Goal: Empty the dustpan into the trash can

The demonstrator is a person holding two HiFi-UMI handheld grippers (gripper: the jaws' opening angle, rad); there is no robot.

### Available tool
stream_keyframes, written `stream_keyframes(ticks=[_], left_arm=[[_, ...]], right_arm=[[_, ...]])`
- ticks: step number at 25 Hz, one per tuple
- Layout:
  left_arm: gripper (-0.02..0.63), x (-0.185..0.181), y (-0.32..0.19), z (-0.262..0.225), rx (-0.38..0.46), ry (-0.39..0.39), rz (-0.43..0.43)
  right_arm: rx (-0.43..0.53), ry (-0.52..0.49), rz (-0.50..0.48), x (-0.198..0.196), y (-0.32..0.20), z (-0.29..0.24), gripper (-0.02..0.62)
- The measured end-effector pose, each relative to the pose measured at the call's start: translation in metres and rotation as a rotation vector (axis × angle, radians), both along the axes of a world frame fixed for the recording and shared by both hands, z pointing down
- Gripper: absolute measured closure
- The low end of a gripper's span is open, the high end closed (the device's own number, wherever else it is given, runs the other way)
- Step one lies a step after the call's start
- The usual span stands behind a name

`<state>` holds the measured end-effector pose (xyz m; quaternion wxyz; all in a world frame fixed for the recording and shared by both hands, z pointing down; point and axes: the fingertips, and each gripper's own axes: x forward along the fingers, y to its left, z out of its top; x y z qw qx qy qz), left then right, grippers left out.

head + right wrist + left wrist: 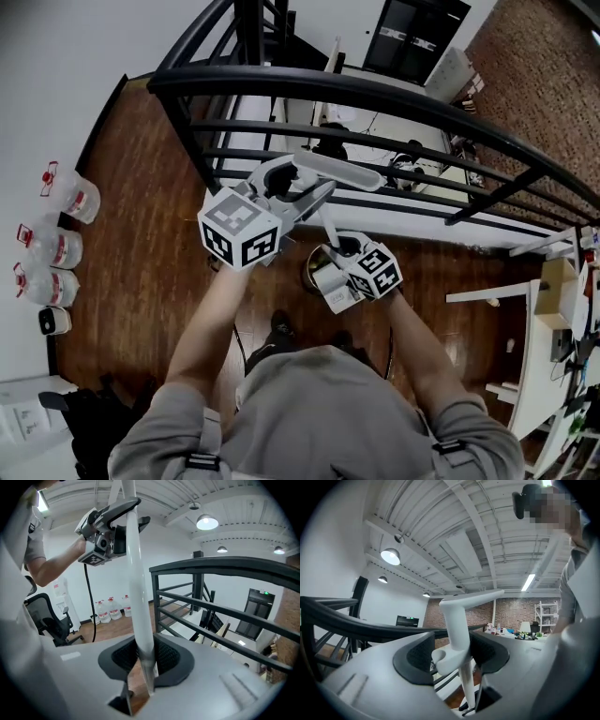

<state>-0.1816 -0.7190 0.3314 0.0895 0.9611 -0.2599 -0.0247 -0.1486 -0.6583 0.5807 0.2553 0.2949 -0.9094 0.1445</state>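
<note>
The dustpan's long white pole [323, 220] stands nearly upright in front of me, and its flat white handle top [337, 171] sticks out to the right. My left gripper [305, 192] is shut on the handle's upper end [457, 634], just under the crosspiece. Lower down, my right gripper [330, 258] is shut on the pole [140, 620]. In the right gripper view the left gripper [105, 529] shows higher up the pole. A round dark rim [312, 274], possibly the trash can, peeks out under the right gripper. The pan itself is hidden.
A black metal railing [375, 94] runs right in front of the grippers, with a drop to a lower floor behind it. Water jugs [56, 248] line the left wall. A black office chair [47, 618] stands behind. White desks [553, 309] are at the right.
</note>
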Motion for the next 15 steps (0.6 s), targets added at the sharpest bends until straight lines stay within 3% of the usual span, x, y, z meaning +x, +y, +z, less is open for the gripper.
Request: stream_keyframes(ticks=[4,10,15], left_arm=[[0.379,0.063,0.035,-0.014,0.069,-0.041,0.063],[0.382,0.153,0.093,-0.029,0.129,-0.074,0.068],[0.383,0.192,0.133,-0.027,0.140,-0.120,0.054]], right_arm=[[0.024,-0.041,0.051,0.041,0.022,-0.007,0.525],[0.047,-0.067,0.097,0.111,0.063,-0.013,0.523],[0.083,-0.080,0.106,0.151,0.100,-0.029,0.467]])
